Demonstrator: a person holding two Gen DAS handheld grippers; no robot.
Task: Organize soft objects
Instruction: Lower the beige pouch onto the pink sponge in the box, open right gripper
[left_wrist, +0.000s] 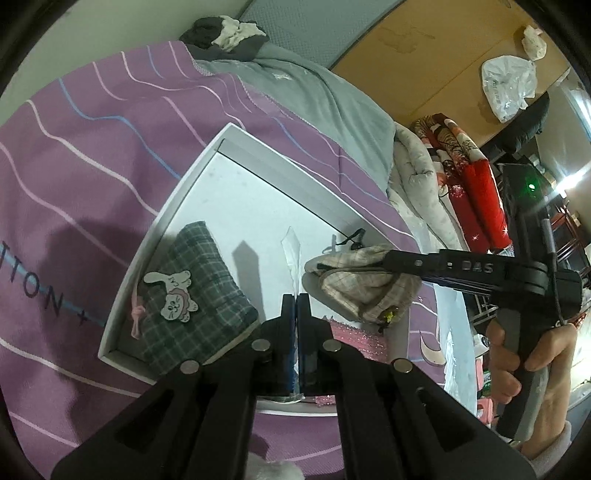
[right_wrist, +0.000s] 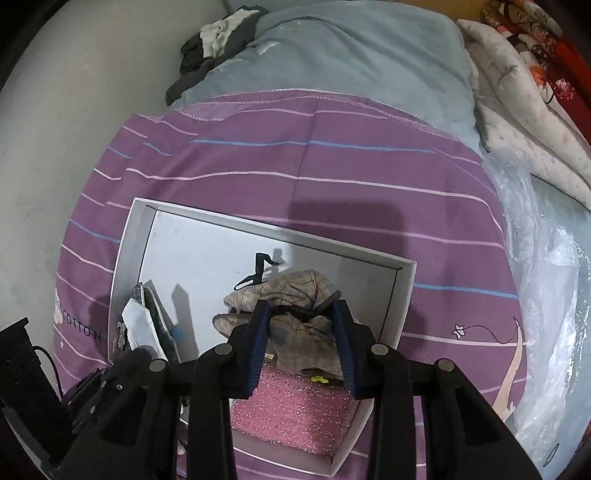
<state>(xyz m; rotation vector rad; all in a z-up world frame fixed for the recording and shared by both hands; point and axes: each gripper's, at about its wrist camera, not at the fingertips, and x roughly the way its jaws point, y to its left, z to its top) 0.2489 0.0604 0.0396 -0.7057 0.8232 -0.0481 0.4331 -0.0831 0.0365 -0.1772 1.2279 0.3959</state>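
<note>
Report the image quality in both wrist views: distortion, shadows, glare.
Left wrist view: strong fisheye bending of the white box rim; bright window glare at far right; a hard finger shadow on the box floor. Right wrist view: same barrel distortion, softer light, a broad shadow on the purple sheet, everything reasonably sharp.

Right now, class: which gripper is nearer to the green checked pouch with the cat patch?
Left. The left gripper is shut just beside the green checked pouch in the white box; the right gripper grips the beige checked cloth farther along.
</note>
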